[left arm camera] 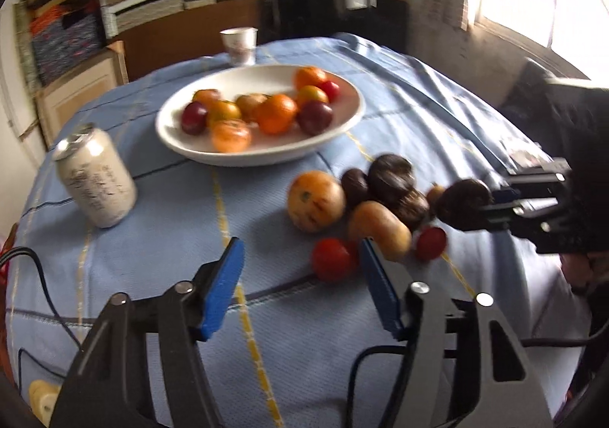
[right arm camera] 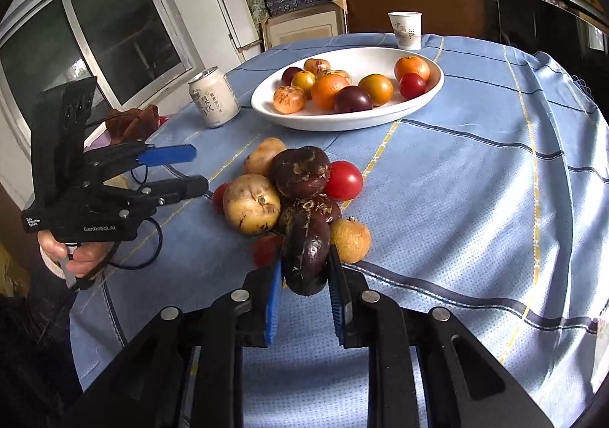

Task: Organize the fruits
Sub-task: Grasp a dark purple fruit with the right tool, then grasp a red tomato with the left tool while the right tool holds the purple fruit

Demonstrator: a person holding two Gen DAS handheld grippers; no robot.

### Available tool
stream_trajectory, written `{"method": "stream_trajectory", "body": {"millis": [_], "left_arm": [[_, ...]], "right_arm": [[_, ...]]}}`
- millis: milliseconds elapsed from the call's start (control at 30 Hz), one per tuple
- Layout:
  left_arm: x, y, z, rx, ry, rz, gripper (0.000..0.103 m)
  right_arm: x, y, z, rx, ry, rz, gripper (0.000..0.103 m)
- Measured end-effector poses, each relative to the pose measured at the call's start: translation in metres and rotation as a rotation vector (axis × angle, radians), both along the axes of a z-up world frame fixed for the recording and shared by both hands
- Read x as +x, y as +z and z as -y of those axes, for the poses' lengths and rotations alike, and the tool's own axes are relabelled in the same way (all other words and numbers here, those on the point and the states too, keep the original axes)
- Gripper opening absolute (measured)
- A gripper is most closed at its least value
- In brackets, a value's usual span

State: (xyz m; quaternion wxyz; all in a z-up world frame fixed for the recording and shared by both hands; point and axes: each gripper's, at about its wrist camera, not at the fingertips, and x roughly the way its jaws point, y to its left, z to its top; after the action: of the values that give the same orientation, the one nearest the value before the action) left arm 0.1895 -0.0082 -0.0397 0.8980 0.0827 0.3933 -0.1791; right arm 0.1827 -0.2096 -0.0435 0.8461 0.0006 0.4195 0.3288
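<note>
A white oval dish holds several oranges, dark plums and a red tomato. In front of it, loose fruit lies heaped on the blue cloth: an orange, a yellow-brown fruit, dark purple ones and red tomatoes. My right gripper is shut on a dark purple fruit at the near edge of the heap. My left gripper hovers open left of the heap, with nothing between its blue pads.
A white drink can stands left of the dish, and a paper cup behind it. Black cables trail over the cloth's near left. Stacked shelves and a cardboard box rise behind the table.
</note>
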Motion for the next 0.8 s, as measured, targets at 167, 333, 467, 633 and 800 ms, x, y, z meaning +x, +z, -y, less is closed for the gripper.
{"method": "stream_trajectory", "body": {"millis": [167,333,467,633,800], "left_arm": [[-0.001,-0.009,0.011,0.028,-0.091,-0.029,0.055],[0.003,-0.015,0.012,0.030,-0.117,-0.057,0.051],[0.008,-0.017,0.011,0.036,-0.134,-0.075,0.046],[0.012,-0.019,0.009,0.028,-0.164,-0.098,0.041],[0.017,-0.023,0.018,0.058,-0.195,-0.117,0.040]], "right_arm": [[0.000,0.001,-0.001,0.000,0.004,0.007,0.023],[0.000,0.001,-0.001,-0.012,0.002,0.007,0.023],[0.000,0.001,-0.002,-0.014,0.002,0.009,0.023],[-0.001,0.001,-0.002,-0.016,0.001,0.010,0.023],[-0.002,0.002,-0.001,-0.018,0.001,0.011,0.023]]}}
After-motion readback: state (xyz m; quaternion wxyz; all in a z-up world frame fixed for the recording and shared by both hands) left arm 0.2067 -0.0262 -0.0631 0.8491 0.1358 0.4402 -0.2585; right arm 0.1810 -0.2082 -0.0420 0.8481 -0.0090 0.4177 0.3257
